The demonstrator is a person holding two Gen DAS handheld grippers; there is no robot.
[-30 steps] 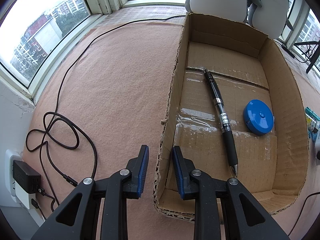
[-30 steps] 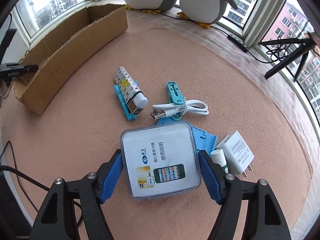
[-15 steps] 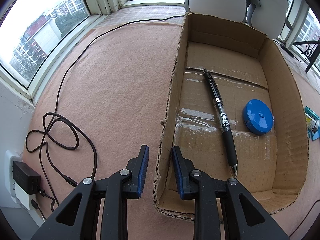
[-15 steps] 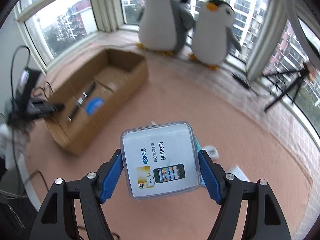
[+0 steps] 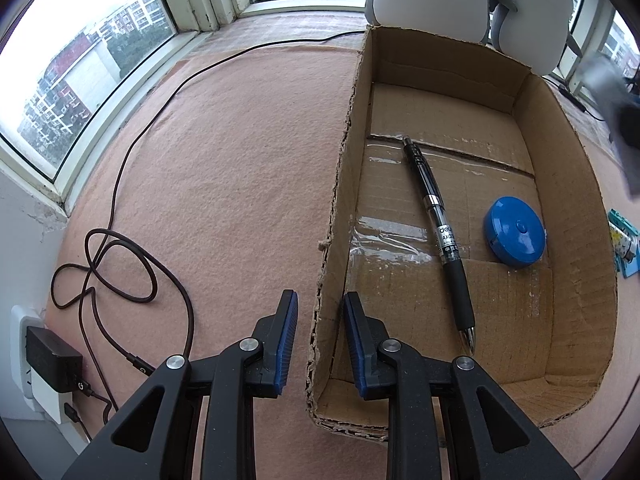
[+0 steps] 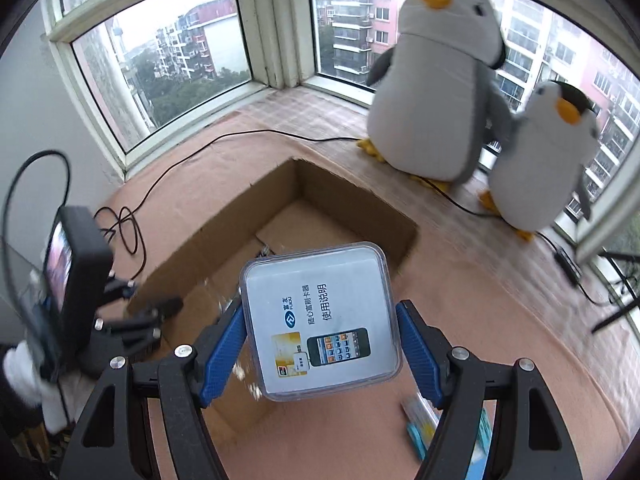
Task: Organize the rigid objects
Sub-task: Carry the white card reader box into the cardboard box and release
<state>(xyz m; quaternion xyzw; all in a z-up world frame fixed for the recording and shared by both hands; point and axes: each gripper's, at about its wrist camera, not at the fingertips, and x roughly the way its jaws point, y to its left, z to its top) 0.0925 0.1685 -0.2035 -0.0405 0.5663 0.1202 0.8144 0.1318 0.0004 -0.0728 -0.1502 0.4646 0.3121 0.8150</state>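
Blue-padded right gripper (image 6: 320,344) angled down, clamping clear case (image 6: 320,320).

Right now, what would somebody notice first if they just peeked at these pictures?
Probably the two plush penguins standing by the window behind the cardboard box. Next, the clear square case pinched in the right gripper, hanging above that box. Inside the box lie a black pen and a blue round tape measure.
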